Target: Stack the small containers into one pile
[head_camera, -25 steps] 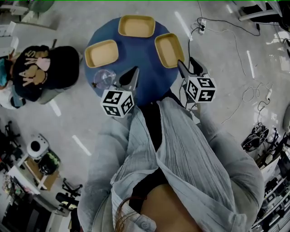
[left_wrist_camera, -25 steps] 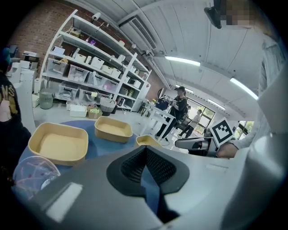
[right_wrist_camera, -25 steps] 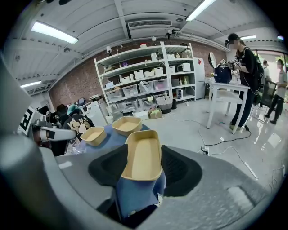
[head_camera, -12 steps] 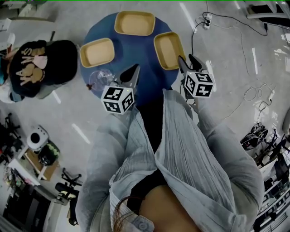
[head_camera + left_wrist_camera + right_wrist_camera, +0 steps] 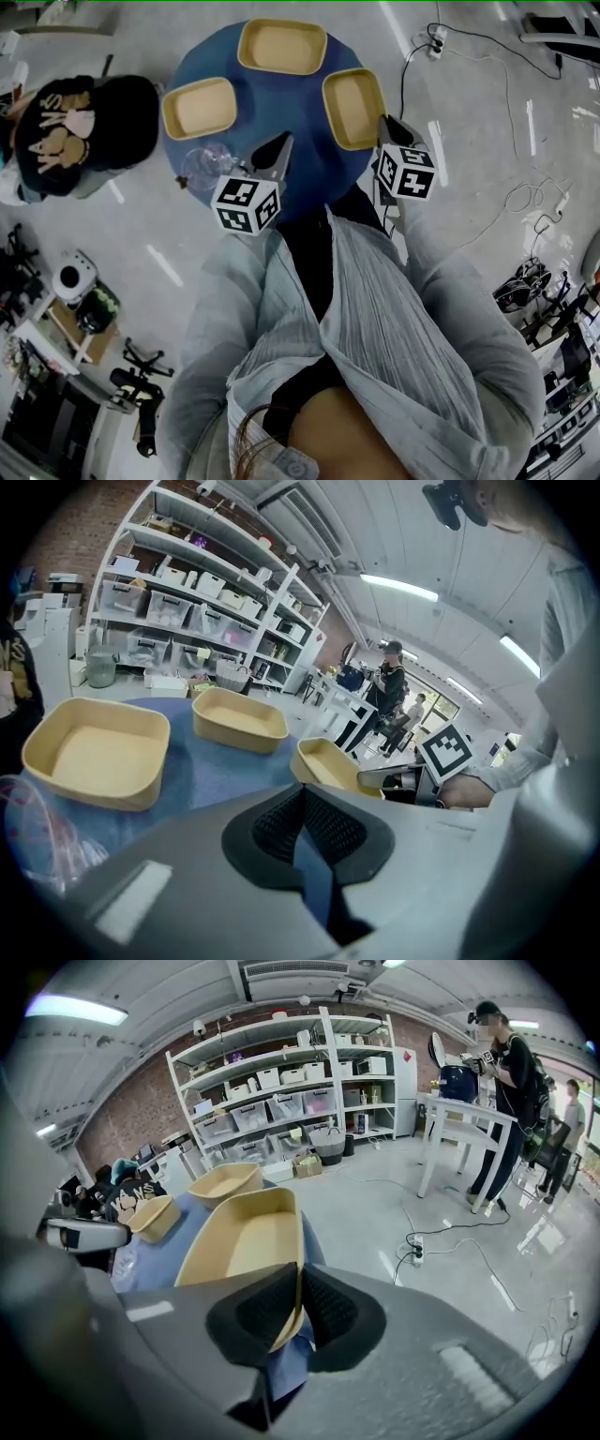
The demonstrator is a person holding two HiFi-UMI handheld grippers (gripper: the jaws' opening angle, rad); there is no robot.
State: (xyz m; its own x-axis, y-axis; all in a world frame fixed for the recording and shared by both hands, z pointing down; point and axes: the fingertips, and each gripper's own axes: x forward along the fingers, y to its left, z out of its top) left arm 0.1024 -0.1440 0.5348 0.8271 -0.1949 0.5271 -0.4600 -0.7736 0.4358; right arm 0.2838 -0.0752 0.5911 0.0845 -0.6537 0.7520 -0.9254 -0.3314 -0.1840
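Tan rim wall sat pinched between the pads of the right hand-held gripper (image 5: 300,1274), whose jaws had just closed on the near end of the right container (image 5: 246,1241). The container rested flat on the blue counter (image 5: 286,98), at its right edge. The left hand-held gripper (image 5: 302,797) had its jaws together with nothing between them and hung over the near part of the counter, apart from every container. Beyond it lay the left container (image 5: 199,106) and, at the back, the far container (image 5: 281,45), both empty, upright and well apart from each other. A clear plastic bag (image 5: 202,167) lay just beside the left container.

No stack had yet been started. The step in hand appeared to be the first pick-up. Because the hold was on one thin wall only, the container would probably droop at its free end, so a slow, level lift seemed advisable. It should then be lowered squarely into a neighbouring container, corners aligned, before the jaws were released. The free hand-held gripper could steady the receiving container.
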